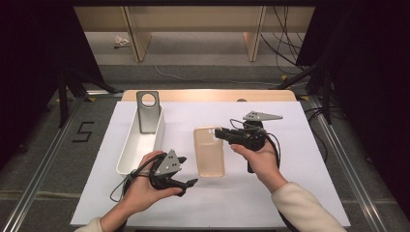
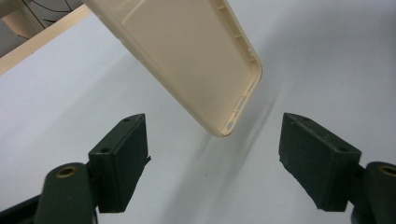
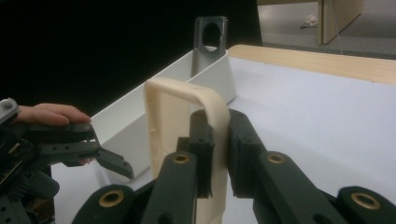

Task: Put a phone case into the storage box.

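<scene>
Mid-table on the white sheet (image 1: 290, 193), the beige case (image 1: 209, 151) has its far right edge pinched between the right gripper (image 1: 223, 135) jaws, which reach in from the right, palm up. Left gripper (image 1: 186, 186) sits just off the case's near left corner, jaws spread wide, nothing between them; case end hangs ahead of them. White tray (image 1: 126, 157) with grey bracket (image 1: 148, 111) stands left of the case.

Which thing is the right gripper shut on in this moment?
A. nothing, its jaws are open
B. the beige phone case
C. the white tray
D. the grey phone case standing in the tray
B: in the right gripper view, the right gripper has its jaws closed on the rim of the beige phone case.
</scene>
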Demonstrator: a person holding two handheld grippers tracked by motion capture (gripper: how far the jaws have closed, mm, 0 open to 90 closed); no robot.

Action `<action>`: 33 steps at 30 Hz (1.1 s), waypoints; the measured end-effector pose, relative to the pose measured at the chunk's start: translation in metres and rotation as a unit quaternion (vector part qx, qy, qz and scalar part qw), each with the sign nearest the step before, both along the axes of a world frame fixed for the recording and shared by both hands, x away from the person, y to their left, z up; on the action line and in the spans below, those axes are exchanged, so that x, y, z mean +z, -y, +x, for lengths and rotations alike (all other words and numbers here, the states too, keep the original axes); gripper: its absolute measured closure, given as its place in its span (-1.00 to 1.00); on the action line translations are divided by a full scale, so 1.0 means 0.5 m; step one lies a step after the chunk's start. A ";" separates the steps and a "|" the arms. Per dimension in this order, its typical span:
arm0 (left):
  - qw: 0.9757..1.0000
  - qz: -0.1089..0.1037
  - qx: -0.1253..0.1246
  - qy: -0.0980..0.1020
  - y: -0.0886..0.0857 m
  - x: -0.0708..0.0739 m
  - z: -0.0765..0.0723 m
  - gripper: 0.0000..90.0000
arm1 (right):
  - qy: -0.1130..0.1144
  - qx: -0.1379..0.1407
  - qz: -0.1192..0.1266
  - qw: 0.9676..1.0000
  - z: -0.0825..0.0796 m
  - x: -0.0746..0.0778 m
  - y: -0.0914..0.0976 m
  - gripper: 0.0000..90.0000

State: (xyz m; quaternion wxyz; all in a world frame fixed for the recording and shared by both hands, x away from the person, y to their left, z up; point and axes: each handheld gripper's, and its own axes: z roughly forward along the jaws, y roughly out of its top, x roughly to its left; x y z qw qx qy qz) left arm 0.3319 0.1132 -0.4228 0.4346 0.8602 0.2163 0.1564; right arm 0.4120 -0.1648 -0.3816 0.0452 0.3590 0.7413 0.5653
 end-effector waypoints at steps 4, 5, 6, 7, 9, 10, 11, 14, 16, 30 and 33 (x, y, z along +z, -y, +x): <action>1.000 -0.019 0.004 -0.013 -0.001 0.003 0.001 -0.47 | 0.006 0.001 0.002 1.000 -0.003 0.000 0.005 0.83; 1.000 -0.021 0.003 -0.014 -0.002 0.003 0.002 -0.47 | 0.006 0.001 0.002 1.000 -0.003 0.000 0.006 0.83; 1.000 -0.026 0.005 -0.014 -0.002 0.004 0.002 -0.47 | 0.007 0.001 0.001 1.000 -0.004 0.000 0.008 0.83; 0.999 -0.028 0.005 -0.015 -0.003 0.004 0.002 -0.47 | 0.007 0.000 0.002 1.000 -0.005 -0.001 0.010 0.83; 0.999 -0.028 0.008 -0.014 -0.004 0.005 0.003 -0.47 | 0.007 0.000 0.003 1.000 -0.006 -0.002 0.012 0.83; 0.999 -0.029 0.011 -0.014 -0.004 0.006 0.004 -0.47 | 0.007 0.001 0.003 1.000 -0.008 -0.002 0.014 0.83; 0.999 -0.030 0.014 -0.012 -0.004 0.005 0.004 -0.47 | 0.007 0.000 0.002 1.000 -0.009 -0.003 0.015 0.83; 0.999 -0.031 0.020 -0.009 -0.005 0.007 0.005 -0.47 | 0.008 0.001 0.002 1.000 -0.014 -0.005 0.018 0.83; 0.999 -0.033 0.024 -0.008 -0.005 0.008 0.006 -0.46 | 0.008 0.002 0.001 1.000 -0.018 -0.006 0.020 0.83; 0.993 -0.097 0.071 -0.010 -0.002 0.045 0.030 -0.28 | 0.012 0.004 -0.002 1.000 -0.034 -0.009 0.018 0.82; 0.990 -0.113 0.079 -0.011 0.004 0.057 0.039 -0.18 | 0.011 0.004 -0.002 1.000 -0.036 -0.010 0.016 0.82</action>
